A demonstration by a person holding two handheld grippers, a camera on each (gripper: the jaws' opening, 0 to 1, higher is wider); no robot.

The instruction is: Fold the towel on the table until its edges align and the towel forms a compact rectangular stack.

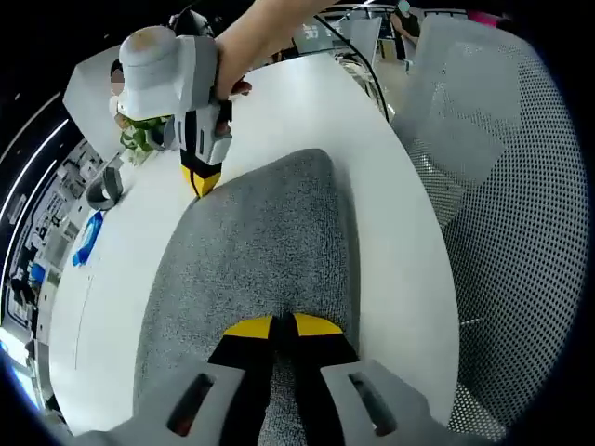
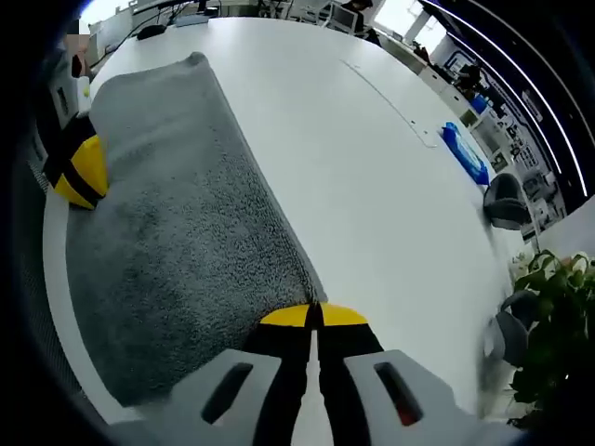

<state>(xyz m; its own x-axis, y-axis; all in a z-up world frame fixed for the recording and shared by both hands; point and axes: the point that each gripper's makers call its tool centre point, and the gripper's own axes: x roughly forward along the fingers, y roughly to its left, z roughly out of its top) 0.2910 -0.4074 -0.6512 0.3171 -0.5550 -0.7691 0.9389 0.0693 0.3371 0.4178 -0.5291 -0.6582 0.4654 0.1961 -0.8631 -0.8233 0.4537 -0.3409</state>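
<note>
Both tongs, left point(image 1: 282, 324) and right point(image 2: 313, 315), pinch the grey towel point(image 1: 251, 251) on the table point(image 1: 390, 223).

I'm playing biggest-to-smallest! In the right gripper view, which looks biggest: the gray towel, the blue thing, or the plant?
1. gray towel
2. plant, partly cut off by the edge
3. blue thing, though it sits farther away

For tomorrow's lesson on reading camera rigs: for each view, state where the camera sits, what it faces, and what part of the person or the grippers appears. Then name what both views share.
Left gripper view: rides on the left gripper, jaws closed on the grey towel; facing across the white table; the right gripper and a hand appear.
Right gripper view: rides on the right gripper, shut at the towel's edge; the left gripper appears.
Shared: towel, table, both grippers, the blue object.
</note>
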